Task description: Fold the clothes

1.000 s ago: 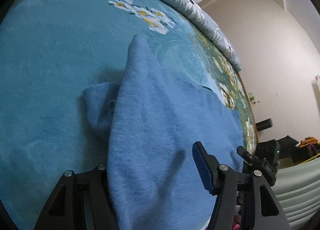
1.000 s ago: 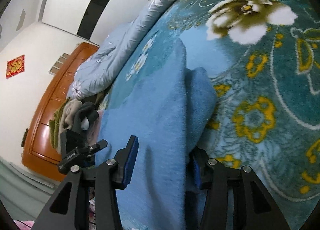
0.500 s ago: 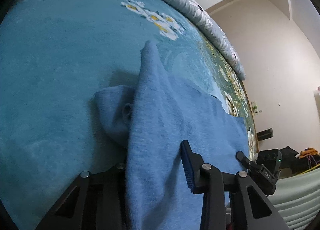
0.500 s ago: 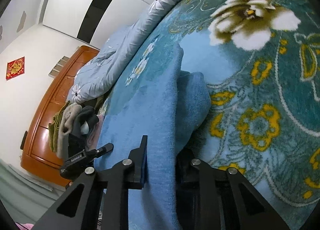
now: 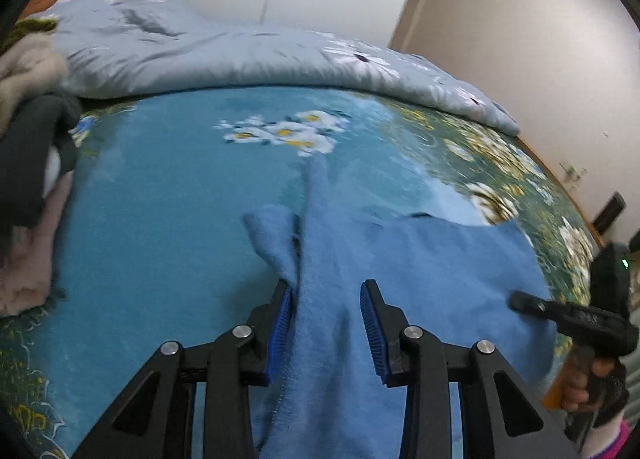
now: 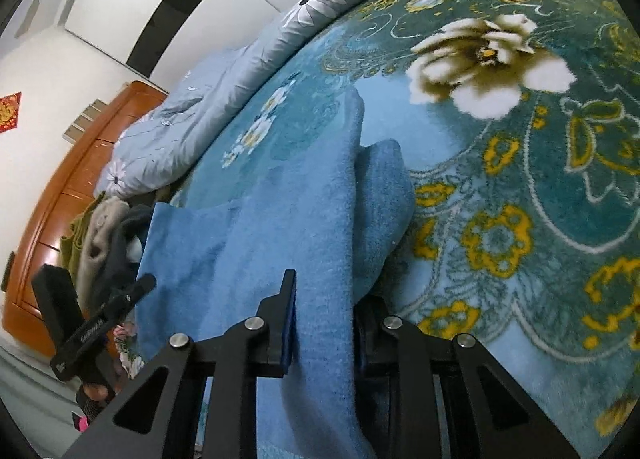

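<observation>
**Both grippers clamped on the blue garment**

Your left gripper [image 5: 326, 329] has its jaws drawn in narrow on a bunched ridge of the blue garment [image 5: 420, 259]; the fleece fills the gap between the blue pads and runs forward from them toward the white flowers on the teal blanket [image 5: 160, 199]. The jaws have just been closing, with the cloth between them.

Your right gripper [image 6: 324, 317] pinches the same garment [image 6: 280, 219] at another edge, with a tall fold gripped between its pads. These jaws have also just been closing on the cloth. A darker blue lobe of the garment bulges out just right of that fold.

The garment lies across the blanket, its near part raised by both grippers and its far tip resting flat on the pile.

A grey floral quilt [image 5: 224, 55] lies bunched along the blanket's far edge. A heap of other clothes [image 6: 100, 243] sits beside the garment, against the wooden headboard [image 6: 60, 187].
</observation>
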A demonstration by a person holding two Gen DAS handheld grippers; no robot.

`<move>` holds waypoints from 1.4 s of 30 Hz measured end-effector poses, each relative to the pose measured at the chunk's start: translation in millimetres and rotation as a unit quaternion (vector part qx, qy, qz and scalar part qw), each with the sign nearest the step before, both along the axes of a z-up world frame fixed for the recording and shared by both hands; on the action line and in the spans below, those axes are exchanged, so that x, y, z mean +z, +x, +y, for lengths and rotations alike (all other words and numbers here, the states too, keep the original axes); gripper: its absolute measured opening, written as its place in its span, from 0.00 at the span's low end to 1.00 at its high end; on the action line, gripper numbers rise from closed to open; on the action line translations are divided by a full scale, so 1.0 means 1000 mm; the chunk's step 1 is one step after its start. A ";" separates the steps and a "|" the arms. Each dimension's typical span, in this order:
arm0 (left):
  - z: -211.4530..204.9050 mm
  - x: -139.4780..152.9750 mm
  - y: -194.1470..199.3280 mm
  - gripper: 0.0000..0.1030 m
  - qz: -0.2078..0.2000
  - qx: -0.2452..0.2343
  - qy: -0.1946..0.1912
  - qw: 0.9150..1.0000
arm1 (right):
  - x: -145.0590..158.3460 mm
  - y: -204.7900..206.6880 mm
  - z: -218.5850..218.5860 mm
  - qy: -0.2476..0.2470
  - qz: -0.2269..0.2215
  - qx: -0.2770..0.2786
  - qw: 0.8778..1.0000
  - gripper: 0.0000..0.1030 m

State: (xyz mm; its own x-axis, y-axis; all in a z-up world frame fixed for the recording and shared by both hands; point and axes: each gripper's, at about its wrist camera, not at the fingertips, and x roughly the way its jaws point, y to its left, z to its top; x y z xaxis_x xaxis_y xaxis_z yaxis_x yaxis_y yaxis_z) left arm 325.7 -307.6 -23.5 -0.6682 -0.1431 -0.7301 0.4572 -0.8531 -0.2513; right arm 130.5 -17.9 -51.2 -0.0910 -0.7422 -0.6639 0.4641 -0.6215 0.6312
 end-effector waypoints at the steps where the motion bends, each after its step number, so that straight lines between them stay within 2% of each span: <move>1: -0.003 0.001 0.003 0.37 0.004 0.012 -0.006 1.000 | 0.001 0.001 0.002 0.004 0.001 -0.004 1.000 0.24; 3: -0.012 0.001 0.010 0.38 0.009 0.036 -0.012 0.999 | 0.002 0.002 0.006 0.010 -0.003 -0.012 1.000 0.24; 5: -0.021 0.000 0.016 0.38 0.018 0.044 0.007 0.999 | 0.002 0.002 0.009 0.015 -0.006 -0.015 1.000 0.24; 9: -0.003 -0.011 -0.005 0.39 0.030 -0.039 0.075 0.996 | 0.004 0.004 0.016 0.016 -0.009 -0.017 1.000 0.25; 13: 0.039 -0.028 -0.034 0.39 0.017 -0.119 0.100 0.988 | 0.008 0.005 0.020 0.004 -0.013 -0.025 1.000 0.22; 14: 0.046 -0.033 -0.039 0.39 0.012 -0.130 0.102 0.986 | 0.010 0.006 0.021 0.001 -0.012 -0.026 1.000 0.19; 20: 0.072 -0.062 -0.057 0.38 -0.023 -0.168 0.123 0.978 | 0.040 0.014 0.011 -0.008 0.002 -0.009 1.000 0.16; 24: 0.050 -0.053 -0.040 0.38 0.013 -0.162 0.160 0.974 | 0.068 0.029 -0.021 0.006 0.031 0.026 0.999 0.16; 30: -0.020 -0.035 0.014 0.39 0.064 -0.079 0.167 0.981 | 0.093 0.062 -0.100 0.039 0.076 0.104 0.991 0.16; 33: -0.048 -0.038 0.039 0.40 0.076 -0.041 0.179 0.980 | 0.089 0.080 -0.143 0.070 0.095 0.134 0.984 0.16; 37: -0.067 -0.046 0.062 0.40 0.079 -0.008 0.195 0.978 | 0.060 0.103 -0.198 0.117 0.094 0.160 0.976 0.16; 42: -0.074 -0.050 0.072 0.40 0.086 0.001 0.217 0.972 | 0.032 0.126 -0.226 0.142 0.077 0.187 0.969 0.20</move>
State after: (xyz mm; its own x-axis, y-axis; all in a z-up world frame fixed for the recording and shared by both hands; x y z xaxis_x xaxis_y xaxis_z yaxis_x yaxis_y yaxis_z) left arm 397.7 -381.2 -73.9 -0.7861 0.1530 -0.5989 0.3775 -0.6484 -0.6611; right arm 256.3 -243.8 -18.8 0.0356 -0.5324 -0.8457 0.7656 -0.5294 0.3655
